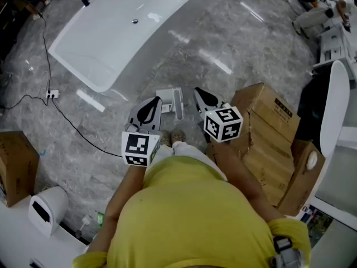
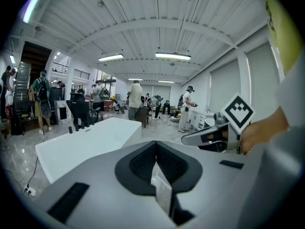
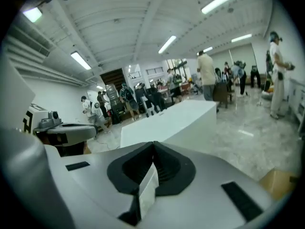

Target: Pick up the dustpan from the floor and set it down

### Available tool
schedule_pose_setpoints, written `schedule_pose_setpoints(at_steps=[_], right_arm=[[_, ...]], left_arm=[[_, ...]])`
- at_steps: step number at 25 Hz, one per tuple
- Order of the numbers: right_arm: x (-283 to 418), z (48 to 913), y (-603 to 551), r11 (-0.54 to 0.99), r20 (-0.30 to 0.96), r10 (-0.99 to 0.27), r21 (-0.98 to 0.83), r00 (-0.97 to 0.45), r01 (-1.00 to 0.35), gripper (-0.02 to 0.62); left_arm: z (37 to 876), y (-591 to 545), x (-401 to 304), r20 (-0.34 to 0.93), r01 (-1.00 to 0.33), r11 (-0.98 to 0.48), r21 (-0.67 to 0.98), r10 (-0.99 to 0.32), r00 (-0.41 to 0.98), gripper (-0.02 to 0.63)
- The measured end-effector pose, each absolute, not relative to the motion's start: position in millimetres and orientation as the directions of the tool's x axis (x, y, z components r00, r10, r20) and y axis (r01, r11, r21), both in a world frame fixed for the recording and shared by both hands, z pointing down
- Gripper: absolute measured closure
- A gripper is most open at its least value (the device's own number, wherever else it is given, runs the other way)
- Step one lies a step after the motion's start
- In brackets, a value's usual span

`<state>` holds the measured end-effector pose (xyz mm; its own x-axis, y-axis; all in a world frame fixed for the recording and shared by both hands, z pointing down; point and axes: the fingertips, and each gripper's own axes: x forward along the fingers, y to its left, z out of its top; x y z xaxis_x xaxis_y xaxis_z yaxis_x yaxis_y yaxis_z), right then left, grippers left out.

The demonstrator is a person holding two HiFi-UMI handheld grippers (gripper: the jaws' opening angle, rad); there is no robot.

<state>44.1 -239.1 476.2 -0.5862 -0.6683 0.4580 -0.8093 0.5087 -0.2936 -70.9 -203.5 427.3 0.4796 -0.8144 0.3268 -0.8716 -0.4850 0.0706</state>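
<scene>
In the head view a pale dustpan [image 1: 170,101] lies on the grey marble floor just ahead of the person's feet. Both grippers are held up above it, apart from it. My left gripper [image 1: 149,106] hangs over its left side, and its jaws meet with nothing between them [image 2: 155,144]. My right gripper [image 1: 202,95] is to the right of the dustpan, also shut and empty [image 3: 153,146]. Each gripper view looks level across the hall, so neither shows the dustpan. The right gripper [image 2: 209,136] shows in the left gripper view, and the left gripper [image 3: 62,130] in the right one.
A long white bathtub [image 1: 128,32] stands ahead on the floor. Stacked cardboard boxes [image 1: 273,133] crowd the right side, and another box [image 1: 17,166] sits at the left. A black cable runs to a power strip [image 1: 52,95]. Several people stand far off in the hall.
</scene>
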Motion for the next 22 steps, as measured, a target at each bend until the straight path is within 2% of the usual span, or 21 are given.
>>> schedule_pose_setpoints(at_steps=[6,12,15,22], right_arm=[[54,376,-250,0.516,0.233,-0.82,-0.093,-0.523,-0.851,0.584],[55,297,-241,0.481,0.048,-0.876,0.067,-0.479,-0.874,0.584],[54,271,-237,0.469,-0.007,-0.881,0.125,-0.473,-0.875,0.584],[56,248,-233,0.463,-0.05,-0.88,0.135,-0.472,-0.876,0.584]], left_arm=[[379,-219,-70,0.254,-0.884,-0.466,0.04,-0.851,0.46,0.606],[313,-227,-79,0.127,-0.911,-0.412,-0.028,-0.905,0.406,0.606],[283,-228,-81,0.058,-0.921,-0.385,-0.063,-0.923,0.382,0.606],[255,-225,-87,0.019,-0.941,-0.332,-0.065,-0.943,0.332,0.606]])
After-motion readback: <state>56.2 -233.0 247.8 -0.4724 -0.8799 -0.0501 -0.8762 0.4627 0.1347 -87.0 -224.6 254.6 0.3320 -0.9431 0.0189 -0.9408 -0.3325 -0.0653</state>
